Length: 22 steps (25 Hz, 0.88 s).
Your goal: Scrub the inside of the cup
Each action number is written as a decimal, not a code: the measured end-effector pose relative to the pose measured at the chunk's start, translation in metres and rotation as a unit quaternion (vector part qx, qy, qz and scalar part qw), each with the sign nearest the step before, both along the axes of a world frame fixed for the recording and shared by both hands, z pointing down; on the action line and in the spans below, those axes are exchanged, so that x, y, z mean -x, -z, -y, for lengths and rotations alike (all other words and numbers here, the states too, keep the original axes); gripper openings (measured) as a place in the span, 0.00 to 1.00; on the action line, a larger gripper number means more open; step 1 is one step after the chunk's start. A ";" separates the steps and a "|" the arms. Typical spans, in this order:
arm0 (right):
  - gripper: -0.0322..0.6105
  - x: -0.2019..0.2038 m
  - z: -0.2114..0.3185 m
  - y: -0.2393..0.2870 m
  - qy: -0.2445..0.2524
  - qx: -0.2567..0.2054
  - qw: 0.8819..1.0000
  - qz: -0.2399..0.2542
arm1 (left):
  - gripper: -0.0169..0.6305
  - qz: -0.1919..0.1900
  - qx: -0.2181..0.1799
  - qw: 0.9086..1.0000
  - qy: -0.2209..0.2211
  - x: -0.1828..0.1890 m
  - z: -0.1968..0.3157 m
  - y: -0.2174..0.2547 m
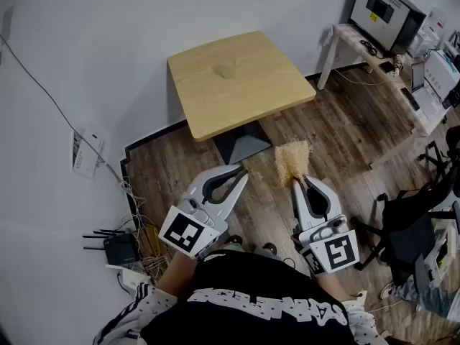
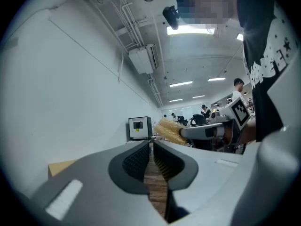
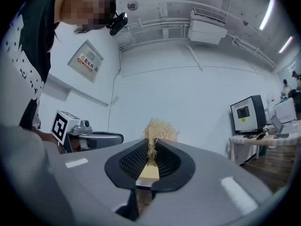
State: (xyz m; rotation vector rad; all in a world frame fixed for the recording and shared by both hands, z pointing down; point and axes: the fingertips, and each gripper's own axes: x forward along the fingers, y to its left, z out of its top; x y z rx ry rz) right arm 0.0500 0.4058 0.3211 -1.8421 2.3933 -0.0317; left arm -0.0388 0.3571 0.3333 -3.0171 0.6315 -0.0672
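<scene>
Pale as the wood under it, what I take for the cup point(image 1: 226, 70) is only a faint small shape near the middle of the table point(image 1: 273, 99), a little toward its far edge; the head view is too coarse for me to be sure. If it is a thin clear cup, I judge it light, smooth and easy to tip or squash. I would take it by the wall low down with a gentle squeeze, not by the rim, so the mouth stays free.

Nearer to me, well short of the table's near edge, the loofah scrubber point(image 3: 159, 132) is clamped in my right gripper point(image 3: 153, 142). The jaws pinch its lower part and the straw-coloured tuft stands out past the tips. It looks dry, light and springy, and rough enough not to slip. Held this far back, the free end should bend and press against a curved inner wall.

My left gripper point(image 2: 151, 142) points level beside it, jaws drawn together with only a sliver between the ribbed pads and nothing in them. It would have to open before it could steady the cup.

Both grippers hang over the wood floor point(image 1: 345, 121), apart from the table.
</scene>
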 end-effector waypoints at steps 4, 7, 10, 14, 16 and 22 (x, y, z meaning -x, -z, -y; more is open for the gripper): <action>0.12 0.000 -0.001 -0.008 -0.002 0.015 1.000 -0.015 | 0.07 0.001 -0.002 1.000 0.004 0.005 0.000 0.000; 0.12 -0.001 -0.002 -0.007 0.002 0.011 1.000 -0.006 | 0.07 0.001 -0.004 1.000 0.003 0.006 -0.003 0.001; 0.12 -0.005 -0.005 -0.005 0.001 0.006 1.000 -0.003 | 0.07 0.003 -0.004 1.000 0.007 0.007 -0.006 0.001; 0.12 -0.014 -0.012 -0.004 0.004 0.003 1.000 -0.001 | 0.07 0.002 -0.006 1.000 0.012 0.003 -0.009 0.001; 0.12 -0.018 -0.016 -0.004 0.008 0.001 1.000 0.003 | 0.07 -0.003 -0.010 1.000 0.012 -0.001 -0.012 0.001; 0.12 -0.036 -0.029 -0.006 0.012 -0.002 1.000 0.013 | 0.08 0.004 -0.004 1.000 0.000 -0.029 -0.026 -0.003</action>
